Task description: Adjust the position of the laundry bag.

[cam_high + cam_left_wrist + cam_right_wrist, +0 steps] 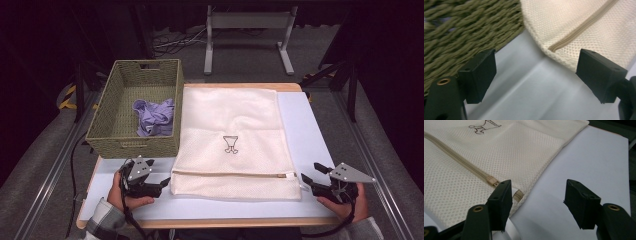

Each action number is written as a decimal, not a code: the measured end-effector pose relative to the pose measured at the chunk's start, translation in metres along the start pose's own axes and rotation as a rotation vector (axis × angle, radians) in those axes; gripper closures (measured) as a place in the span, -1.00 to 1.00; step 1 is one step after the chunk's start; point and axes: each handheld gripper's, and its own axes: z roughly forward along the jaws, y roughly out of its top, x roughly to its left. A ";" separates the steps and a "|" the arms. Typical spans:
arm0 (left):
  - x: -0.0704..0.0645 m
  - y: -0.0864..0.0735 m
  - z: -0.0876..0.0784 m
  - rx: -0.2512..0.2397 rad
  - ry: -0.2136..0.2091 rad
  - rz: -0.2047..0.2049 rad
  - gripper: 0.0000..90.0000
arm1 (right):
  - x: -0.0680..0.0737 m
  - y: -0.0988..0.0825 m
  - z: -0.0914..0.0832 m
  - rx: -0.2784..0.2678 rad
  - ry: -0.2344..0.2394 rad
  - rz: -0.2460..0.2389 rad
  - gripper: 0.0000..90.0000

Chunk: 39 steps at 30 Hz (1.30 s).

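Note:
A cream mesh laundry bag (232, 140) lies flat on the white table, its zipper (235, 174) running along the near edge and a small line drawing (230, 144) at its middle. My left gripper (164, 182) rests at the bag's near left corner (549, 48), open with nothing between its jaws. My right gripper (307, 177) sits at the bag's near right corner, open, with the zipper pull (492, 180) just ahead of its left jaw. A purple cloth (154, 116) lies crumpled inside the woven basket (102, 135).
The olive woven basket (461, 27) stands at the table's left, touching the bag's left edge and close to my left gripper. Bare white table (300, 125) runs along the bag's right side. A metal stand (247, 22) is on the floor beyond the table.

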 end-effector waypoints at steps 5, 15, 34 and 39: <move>-0.003 0.002 0.004 0.013 -0.020 0.010 -0.55 | 0.004 0.000 0.000 0.018 0.002 -0.013 0.00; -0.008 0.004 0.010 0.033 -0.062 0.021 -0.53 | 0.010 0.001 0.003 0.027 0.037 -0.018 0.11; -0.012 0.008 0.025 0.092 -0.110 0.009 -0.18 | 0.016 0.002 0.012 0.070 0.083 0.006 0.13; -0.010 0.007 0.025 0.096 -0.133 0.001 -0.08 | 0.021 0.003 0.015 0.093 0.096 -0.011 0.18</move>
